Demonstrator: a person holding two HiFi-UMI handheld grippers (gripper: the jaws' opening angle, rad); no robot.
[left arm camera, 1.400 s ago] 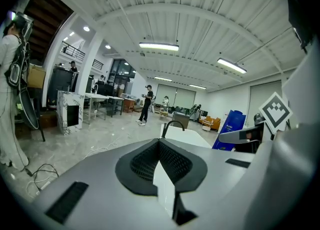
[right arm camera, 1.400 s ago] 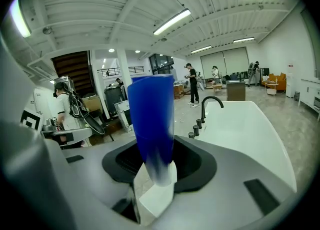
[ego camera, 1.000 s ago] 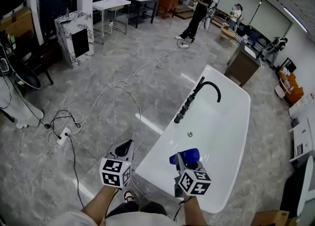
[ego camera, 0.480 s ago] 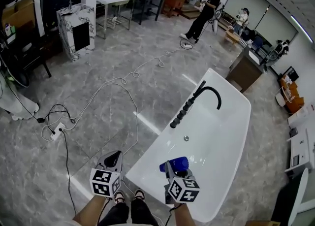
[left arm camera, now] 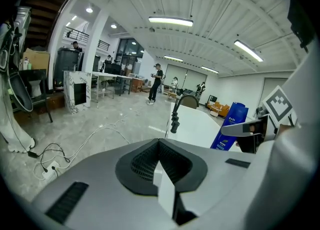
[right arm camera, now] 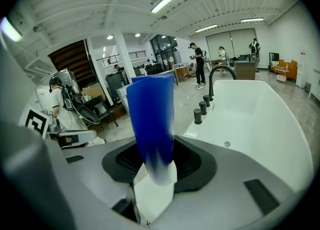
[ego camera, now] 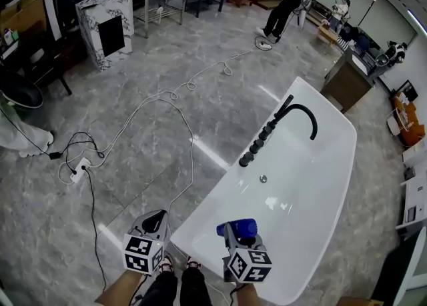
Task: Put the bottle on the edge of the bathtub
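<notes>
Gripping the blue bottle (right arm camera: 150,119), the right tongs (right arm camera: 152,166) are clenched on its lower part, and the rest of it rises above them. They hold it over the near end of the white bathtub (ego camera: 200,221), not yet on the rim. The left tongs (left arm camera: 161,146) are closed on nothing, beside the tub and over the grey floor (ego camera: 133,158). The rim looks narrow, glossy and rounded. If the bottle comes down tilted, or half off the rim, I think it can slide into the basin or drop to the floor. Letting go before the base sits flat would cause the same.
</notes>
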